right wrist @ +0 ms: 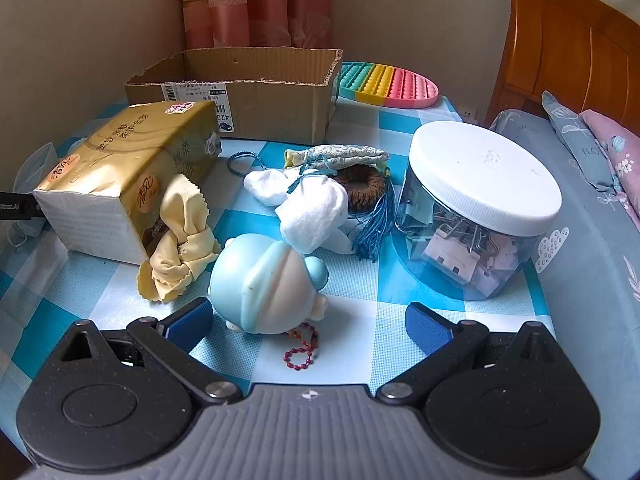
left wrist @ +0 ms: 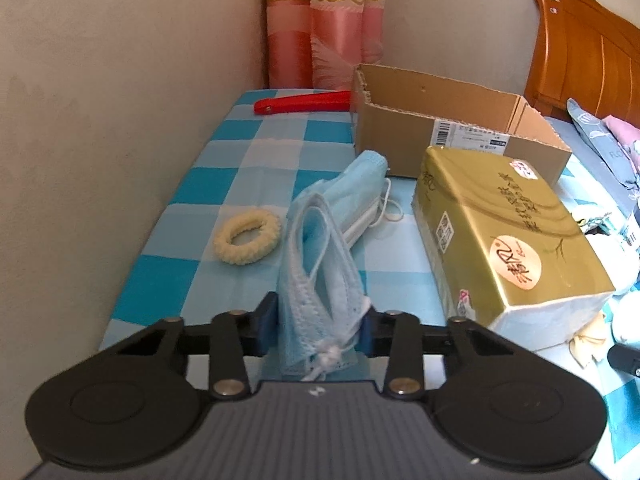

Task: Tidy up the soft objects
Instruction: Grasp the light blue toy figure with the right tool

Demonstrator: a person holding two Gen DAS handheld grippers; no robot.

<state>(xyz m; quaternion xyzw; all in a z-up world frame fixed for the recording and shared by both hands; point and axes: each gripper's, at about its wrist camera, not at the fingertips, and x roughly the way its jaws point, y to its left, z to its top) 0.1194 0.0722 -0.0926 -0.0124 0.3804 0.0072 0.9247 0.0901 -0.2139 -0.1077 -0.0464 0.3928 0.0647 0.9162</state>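
Observation:
My left gripper [left wrist: 320, 324] is shut on a bunch of light blue face masks [left wrist: 320, 272], its blue pads pressing both sides of the near end. More masks [left wrist: 362, 192] lie further back, beside a cream hair scrunchie [left wrist: 247, 236]. In the right wrist view my right gripper [right wrist: 308, 324] stands open just above the checked cloth. A pale blue squishy toy [right wrist: 268, 284] with a red bead chain [right wrist: 302, 350] sits between its fingers, touching neither pad. Behind it lie a yellow cloth [right wrist: 180, 240], a white plush [right wrist: 308, 208], a brown scrunchie [right wrist: 366, 190] and a blue tassel pouch [right wrist: 340, 156].
An open cardboard box [left wrist: 440, 128] [right wrist: 256, 100] stands at the back. A gold tissue pack [left wrist: 508, 232] [right wrist: 124, 176] lies in front of it. A clear jar of binder clips [right wrist: 480, 208] stands right, a rainbow pop toy [right wrist: 388, 84] behind it, and a red tool [left wrist: 304, 102] by the wall.

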